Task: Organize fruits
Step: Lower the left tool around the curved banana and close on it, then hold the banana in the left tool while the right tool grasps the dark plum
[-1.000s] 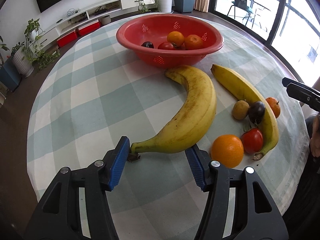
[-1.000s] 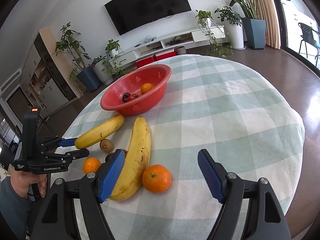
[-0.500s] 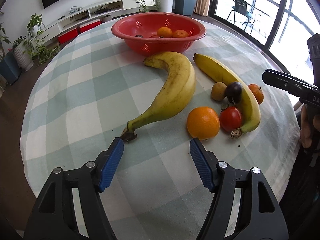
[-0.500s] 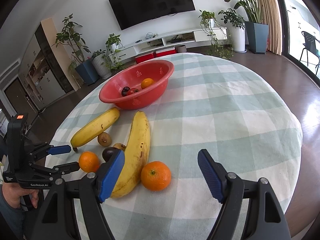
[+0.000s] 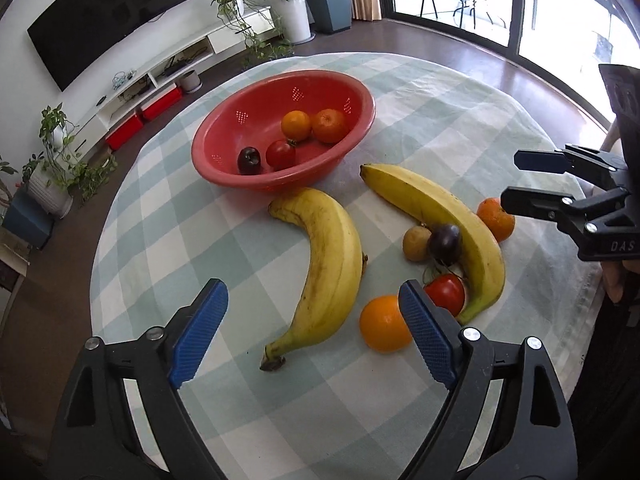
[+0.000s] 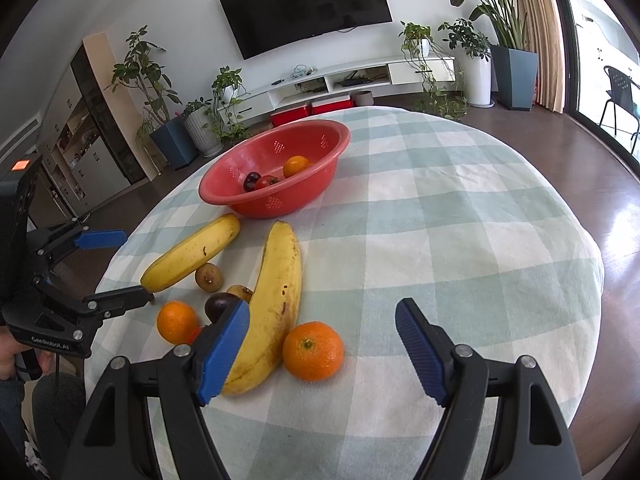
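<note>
Fruits, from my left gripper (image 5: pixel 312 332) outward: it hangs released over the near banana (image 5: pixel 332 264), whose long axis runs from stem toward the red bowl (image 5: pixel 224 168); my right gripper (image 6: pixel 324 344), also released, sits farther off.

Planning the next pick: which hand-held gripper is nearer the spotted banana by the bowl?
Left. The left hand-held gripper straddles the spotted banana; the right hand-held gripper hovers past the other banana.
</note>
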`<state>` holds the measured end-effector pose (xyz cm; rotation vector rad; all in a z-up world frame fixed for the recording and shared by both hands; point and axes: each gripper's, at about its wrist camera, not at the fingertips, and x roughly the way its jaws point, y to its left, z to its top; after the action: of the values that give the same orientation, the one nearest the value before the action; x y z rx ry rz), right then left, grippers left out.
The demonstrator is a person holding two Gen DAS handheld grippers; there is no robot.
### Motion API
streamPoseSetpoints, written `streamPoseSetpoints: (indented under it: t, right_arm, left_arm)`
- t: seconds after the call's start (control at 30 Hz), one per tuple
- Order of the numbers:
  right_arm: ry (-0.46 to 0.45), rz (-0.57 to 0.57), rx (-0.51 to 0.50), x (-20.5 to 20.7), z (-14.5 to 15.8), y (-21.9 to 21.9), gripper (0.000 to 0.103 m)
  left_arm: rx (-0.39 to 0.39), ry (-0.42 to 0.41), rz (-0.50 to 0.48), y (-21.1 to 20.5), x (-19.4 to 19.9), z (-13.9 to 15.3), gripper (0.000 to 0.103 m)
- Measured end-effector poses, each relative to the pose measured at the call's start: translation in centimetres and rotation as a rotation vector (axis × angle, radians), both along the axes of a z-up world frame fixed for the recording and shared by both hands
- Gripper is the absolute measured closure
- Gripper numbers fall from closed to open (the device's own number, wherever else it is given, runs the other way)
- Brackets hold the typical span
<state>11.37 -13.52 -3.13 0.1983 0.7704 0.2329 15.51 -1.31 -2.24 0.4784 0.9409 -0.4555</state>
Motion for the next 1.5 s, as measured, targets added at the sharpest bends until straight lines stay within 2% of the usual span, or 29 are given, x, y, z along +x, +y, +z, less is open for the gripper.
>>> streamPoseSetpoints:
  t: [0.23,0.3,0.47,0.63,0.7,0.73,0.77,0.8,0.9,1.23,1.5]
  right_arm:
    - [0.005,0.004,0.01,0.1,0.0,0.0,0.024]
    - [0.007,0.005,0.014,0.2,0.0,0.0,0.024]
    - [0.013,0.007,0.028,0.2,0.0,-0.2,0.024]
    - [0.01,0.004,0.039,0.2,0.0,-0.4,0.024]
    - [0.013,0.005,0.041,0.3,0.0,-0.4,0.024]
    - [0.012,0.005,0.04,0.3,0.0,-0.4,0.024]
    - [0.012,0.006,0.039,0.3,0.0,-0.4,0.025]
    - [0.012,0.004,0.04,0.3,0.0,-0.4,0.025]
    - [0.014,0.002,0.042,0.3,0.0,-0.5,0.026]
    - [0.01,-0.005,0.042,0.3,0.0,-0.7,0.028]
    - [0.011,-0.008,0.023,0.5,-0.1,-0.6,0.029]
  left_arm:
    - [0.059,0.073,-0.01,-2.2,3.5,-0.4,0.018]
    - [0.077,0.104,-0.007,-2.4,4.3,-1.1,0.023]
    - [0.063,0.184,0.005,-2.2,5.7,-2.9,0.049]
    - [0.045,0.216,0.016,-1.8,6.1,-3.8,0.05]
    - [0.04,0.227,0.007,-1.8,6.2,-3.9,0.053]
    - [0.032,0.237,-0.001,-1.9,6.3,-3.9,0.06]
    - [0.021,0.251,-0.013,-2.1,6.3,-3.9,0.07]
    - [0.017,0.259,-0.024,-2.2,6.2,-3.8,0.072]
    - [0.034,0.248,-0.034,-2.6,6.1,-3.8,0.072]
    - [-0.093,0.204,0.006,-0.2,5.3,-2.6,0.073]
    - [-0.184,0.17,0.045,2.5,3.1,-1.9,0.073]
